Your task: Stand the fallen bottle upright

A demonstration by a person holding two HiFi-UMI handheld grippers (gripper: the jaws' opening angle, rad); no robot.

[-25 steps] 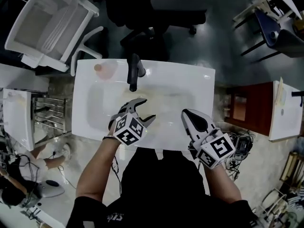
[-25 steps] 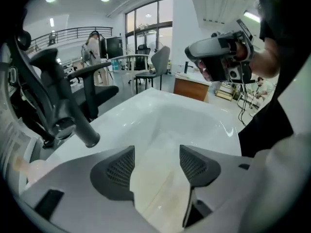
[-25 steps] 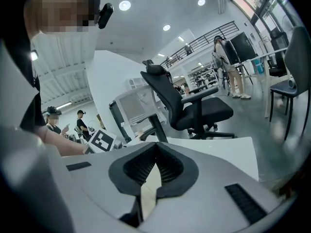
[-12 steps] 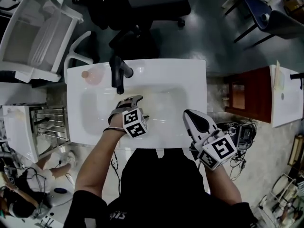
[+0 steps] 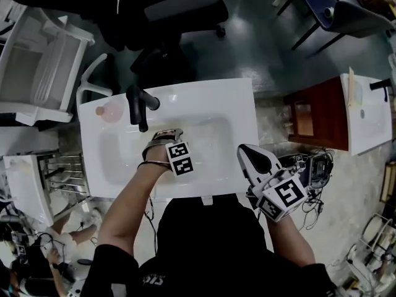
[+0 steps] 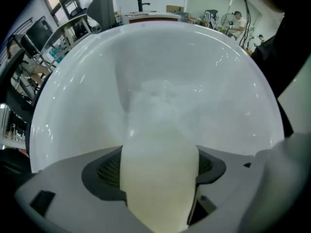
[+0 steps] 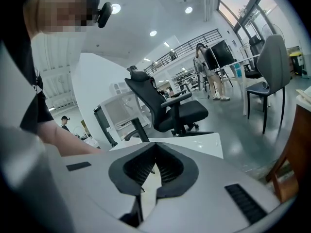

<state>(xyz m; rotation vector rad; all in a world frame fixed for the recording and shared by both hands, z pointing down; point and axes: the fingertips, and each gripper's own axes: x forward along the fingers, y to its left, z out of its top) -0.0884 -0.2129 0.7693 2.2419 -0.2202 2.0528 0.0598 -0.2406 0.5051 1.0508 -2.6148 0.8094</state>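
Observation:
A translucent white bottle point(image 6: 158, 144) lies in the white sink point(image 5: 241, 104). In the left gripper view it fills the gap between the dark pads point(image 6: 104, 171). My left gripper point(image 5: 164, 138) points straight down into the basin. Its jaws have just been opening and now stand wide on either side of the bottle, without a visible squeeze. From the head view the bottle is hidden under this gripper. My right gripper point(image 5: 246, 150) hovers at the sink's front right corner, away from the bottle. Its jaws point(image 7: 155, 152) are shut with nothing between them.
A black faucet point(image 5: 137, 107) stands at the back of the basin, just left of my left gripper. A pinkish round thing point(image 5: 110, 111) sits on the rim beside it. A black office chair point(image 5: 167, 5) is behind the sink and a brown cabinet point(image 5: 309, 113) to the right.
My left gripper has dropped into the basin and rolled to point straight down. My right gripper has slid right, from over the sink's front rim to beside its corner.

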